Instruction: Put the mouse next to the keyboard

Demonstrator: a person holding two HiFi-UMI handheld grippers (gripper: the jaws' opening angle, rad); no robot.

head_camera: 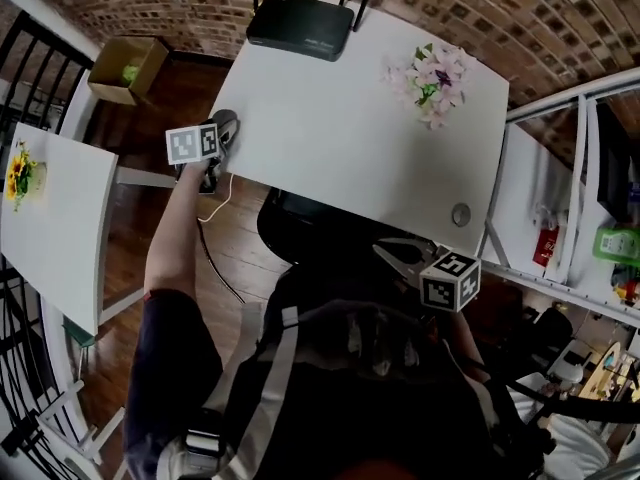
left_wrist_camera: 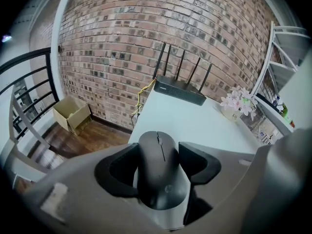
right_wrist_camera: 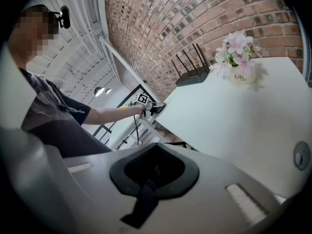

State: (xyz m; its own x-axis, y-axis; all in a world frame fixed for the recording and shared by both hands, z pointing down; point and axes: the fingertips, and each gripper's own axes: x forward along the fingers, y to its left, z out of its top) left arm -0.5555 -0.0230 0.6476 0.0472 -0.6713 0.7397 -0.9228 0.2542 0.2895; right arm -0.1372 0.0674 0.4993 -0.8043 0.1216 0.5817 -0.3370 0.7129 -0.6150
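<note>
Mouse: black, clamped between jaws of left gripper, nose pointing far, held at left edge of white table; contact with tabletop unclear.
Table: broad bare top, brick wall beyond far edge.
Cardboard box: on wood floor, far left of table.
Router: black, four antennas up, at far edge.
Flower pot: pink blooms, far right corner.
Right gripper: off near right edge of table, jaws together, nothing between.
Round grommet: near right corner of table.
</note>
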